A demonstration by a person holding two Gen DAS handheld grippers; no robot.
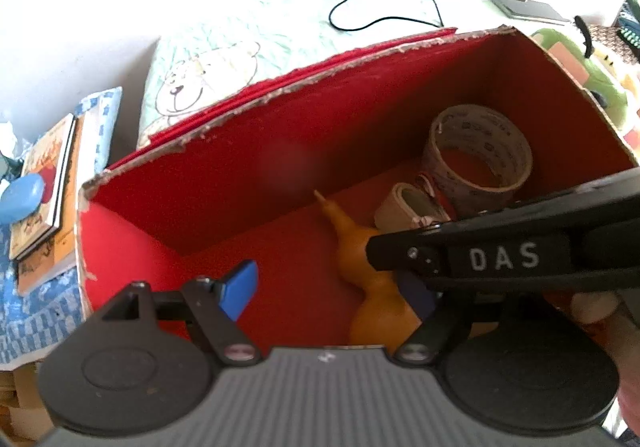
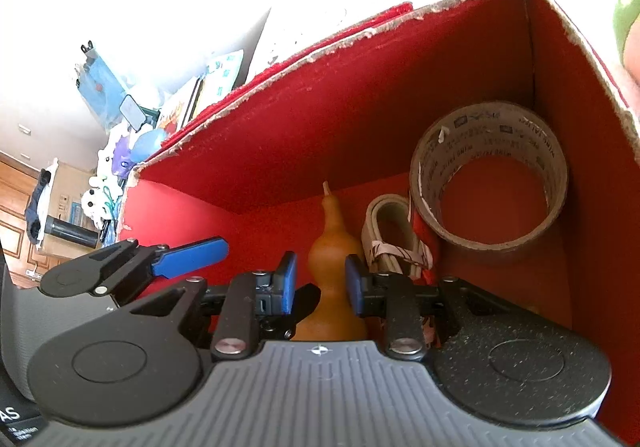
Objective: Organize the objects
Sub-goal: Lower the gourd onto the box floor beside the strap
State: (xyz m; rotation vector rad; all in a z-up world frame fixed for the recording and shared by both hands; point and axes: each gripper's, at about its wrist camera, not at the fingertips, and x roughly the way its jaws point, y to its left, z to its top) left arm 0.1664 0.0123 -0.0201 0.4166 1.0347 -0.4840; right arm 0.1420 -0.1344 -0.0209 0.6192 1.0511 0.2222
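Inside the red box (image 2: 304, 151), beside the tape roll (image 2: 490, 175), the orange gourd (image 2: 330, 243) lies between the right gripper (image 2: 320, 285)'s narrowed pads, contact unconfirmed, while the left gripper (image 1: 328, 287) stands wide and empty, evidently making room.

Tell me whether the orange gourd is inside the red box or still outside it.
Inside. The orange gourd lies on the floor of the red box, beside a folded white cable and a tape roll.
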